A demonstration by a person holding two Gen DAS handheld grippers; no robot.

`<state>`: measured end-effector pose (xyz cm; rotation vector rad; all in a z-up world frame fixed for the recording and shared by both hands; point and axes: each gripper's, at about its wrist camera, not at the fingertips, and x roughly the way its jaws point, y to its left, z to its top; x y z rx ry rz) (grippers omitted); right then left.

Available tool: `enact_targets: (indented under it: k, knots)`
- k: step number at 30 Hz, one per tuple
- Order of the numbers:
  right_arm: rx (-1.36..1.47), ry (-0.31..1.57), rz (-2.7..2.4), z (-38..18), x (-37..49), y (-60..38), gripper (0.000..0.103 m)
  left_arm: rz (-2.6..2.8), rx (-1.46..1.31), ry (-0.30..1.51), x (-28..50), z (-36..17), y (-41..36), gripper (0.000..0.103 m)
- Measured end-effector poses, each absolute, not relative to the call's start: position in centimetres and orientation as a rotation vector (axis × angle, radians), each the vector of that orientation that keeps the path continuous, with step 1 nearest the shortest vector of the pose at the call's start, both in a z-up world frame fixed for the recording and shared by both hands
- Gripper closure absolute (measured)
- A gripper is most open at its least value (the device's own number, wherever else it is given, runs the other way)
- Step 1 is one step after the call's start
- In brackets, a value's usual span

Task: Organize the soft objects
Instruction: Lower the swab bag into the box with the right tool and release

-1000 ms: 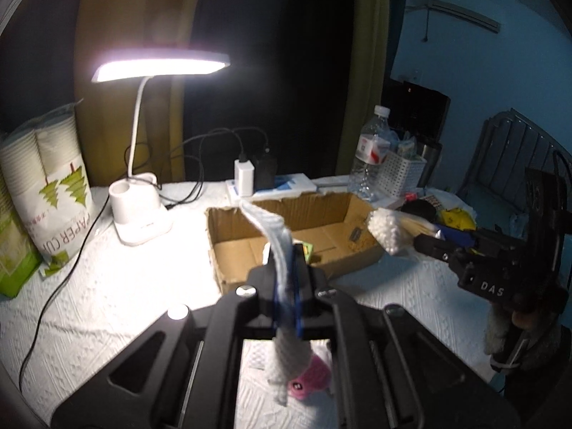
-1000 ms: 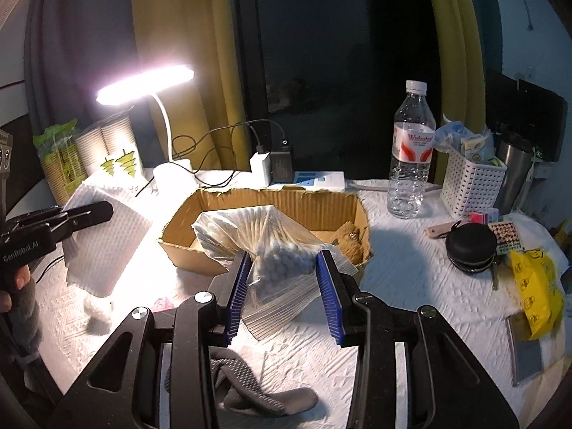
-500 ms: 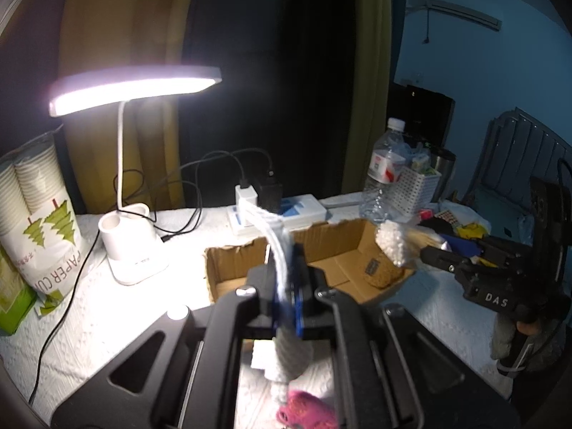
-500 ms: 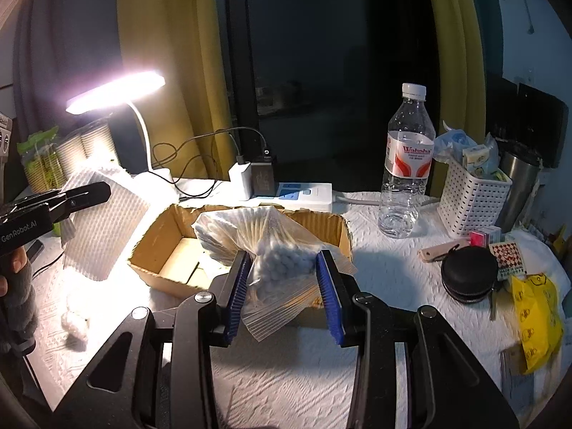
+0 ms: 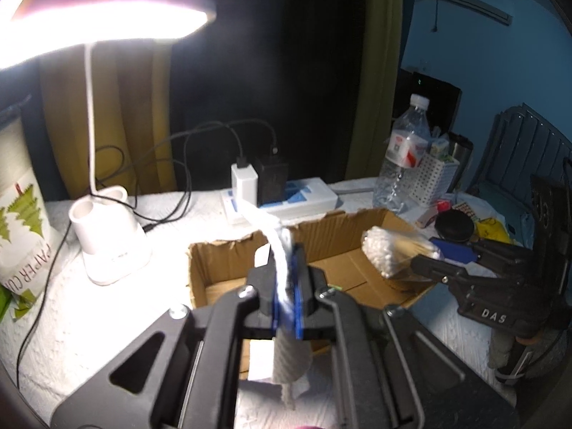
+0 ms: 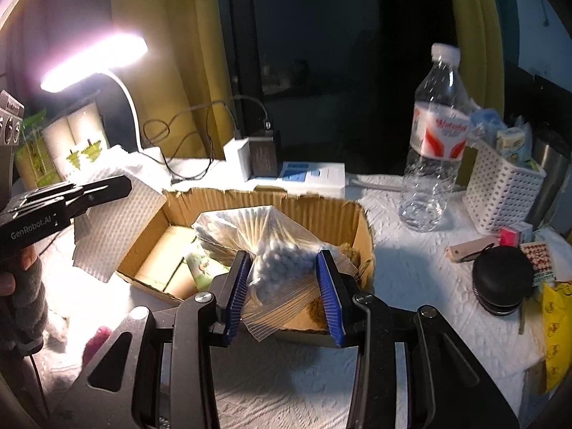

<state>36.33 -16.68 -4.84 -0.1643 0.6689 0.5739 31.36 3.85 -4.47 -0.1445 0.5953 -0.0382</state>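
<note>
My left gripper (image 5: 287, 298) is shut on a white textured cloth (image 5: 282, 250) that hangs down between its blue pads; it also shows in the right wrist view (image 6: 118, 221), held at the left end of the cardboard box (image 6: 271, 202). My right gripper (image 6: 284, 293) is shut on a clear bag of cotton swabs (image 6: 275, 257), held over the box's near right part. The bag also shows in the left wrist view (image 5: 389, 254) above the box (image 5: 221, 261). A small packet (image 6: 200, 268) lies inside the box.
A lit desk lamp (image 5: 107, 246) stands left of the box. A power strip with chargers (image 6: 286, 171), a water bottle (image 6: 434, 143) and a white basket (image 6: 500, 193) stand behind. A black round case (image 6: 502, 280), paper cups (image 5: 21, 214) and a pink soft thing (image 6: 96, 339) sit around.
Both grippers have moved forward and closer to the box with their loads. The cloth now hangs by the box's left end, and the bag is above its right part.
</note>
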Motion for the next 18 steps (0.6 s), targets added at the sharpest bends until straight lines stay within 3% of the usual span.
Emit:
enact_targets:
  k: [18]
  knots:
    - [-0.22,0.799,0.655,-7.4,35.6,-13.4,0.063,-0.006,-0.133,0.748,34.9,-9.9,5.5,0.095]
